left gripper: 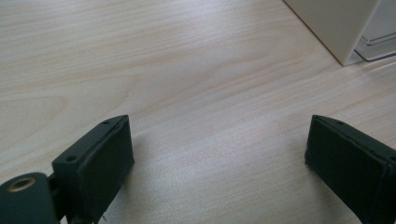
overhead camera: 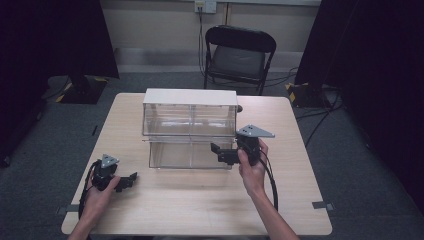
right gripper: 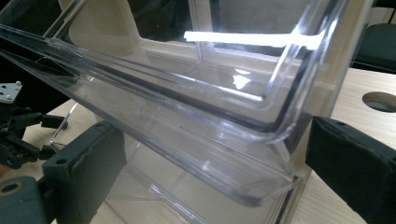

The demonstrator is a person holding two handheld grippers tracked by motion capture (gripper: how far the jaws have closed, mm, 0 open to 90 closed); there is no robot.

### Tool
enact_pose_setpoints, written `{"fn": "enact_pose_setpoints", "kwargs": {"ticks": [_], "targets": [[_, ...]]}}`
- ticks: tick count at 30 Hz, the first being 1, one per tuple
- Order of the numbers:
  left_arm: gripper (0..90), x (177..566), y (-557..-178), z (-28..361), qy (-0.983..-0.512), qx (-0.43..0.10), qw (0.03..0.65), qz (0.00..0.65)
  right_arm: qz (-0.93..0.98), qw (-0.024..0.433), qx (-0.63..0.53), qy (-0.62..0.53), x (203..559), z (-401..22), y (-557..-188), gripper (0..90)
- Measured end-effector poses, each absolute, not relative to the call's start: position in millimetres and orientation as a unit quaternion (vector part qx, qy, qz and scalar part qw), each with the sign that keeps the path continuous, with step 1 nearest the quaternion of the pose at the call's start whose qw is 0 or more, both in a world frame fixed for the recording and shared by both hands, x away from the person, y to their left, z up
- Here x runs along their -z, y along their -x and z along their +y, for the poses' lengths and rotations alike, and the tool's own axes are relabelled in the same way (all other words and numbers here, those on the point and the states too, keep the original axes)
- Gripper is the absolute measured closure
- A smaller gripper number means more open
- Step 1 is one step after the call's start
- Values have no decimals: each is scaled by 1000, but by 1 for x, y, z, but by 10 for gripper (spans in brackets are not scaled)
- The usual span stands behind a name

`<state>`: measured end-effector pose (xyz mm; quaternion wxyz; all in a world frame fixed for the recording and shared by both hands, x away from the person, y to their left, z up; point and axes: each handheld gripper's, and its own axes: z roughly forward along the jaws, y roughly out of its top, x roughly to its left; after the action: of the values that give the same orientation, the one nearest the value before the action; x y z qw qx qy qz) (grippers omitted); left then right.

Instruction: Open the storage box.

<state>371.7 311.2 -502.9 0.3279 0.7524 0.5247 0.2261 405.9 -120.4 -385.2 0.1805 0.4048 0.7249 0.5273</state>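
Note:
A clear plastic drawer cabinet (overhead camera: 190, 125) with a white top stands at the middle of the wooden table (overhead camera: 200, 205). My right gripper (overhead camera: 217, 153) is at its lower right front, held in a hand. In the right gripper view the rim of a clear drawer (right gripper: 196, 121) runs slantwise between the wide-set jaws of my right gripper (right gripper: 219, 163); I see no pad pressing on it. My left gripper (overhead camera: 131, 179) rests on the table at the front left, in the other hand. Its jaws (left gripper: 219, 154) stand open over bare wood, with the cabinet's corner (left gripper: 336, 28) ahead.
A black folding chair (overhead camera: 239, 52) stands beyond the table's far edge. A round cable hole (right gripper: 380, 100) is in the tabletop right of the cabinet. Dark curtains hang on both sides. Cables trail from both grippers toward the front edge.

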Motion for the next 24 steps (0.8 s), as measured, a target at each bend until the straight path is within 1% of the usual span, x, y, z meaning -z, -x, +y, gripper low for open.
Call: {"fn": "enact_pose_setpoints", "kwargs": {"ticks": [24], "targets": [[73, 503, -372, 311, -752, -226, 328, 525, 727, 176, -528, -401, 384, -122, -406, 45]]}}
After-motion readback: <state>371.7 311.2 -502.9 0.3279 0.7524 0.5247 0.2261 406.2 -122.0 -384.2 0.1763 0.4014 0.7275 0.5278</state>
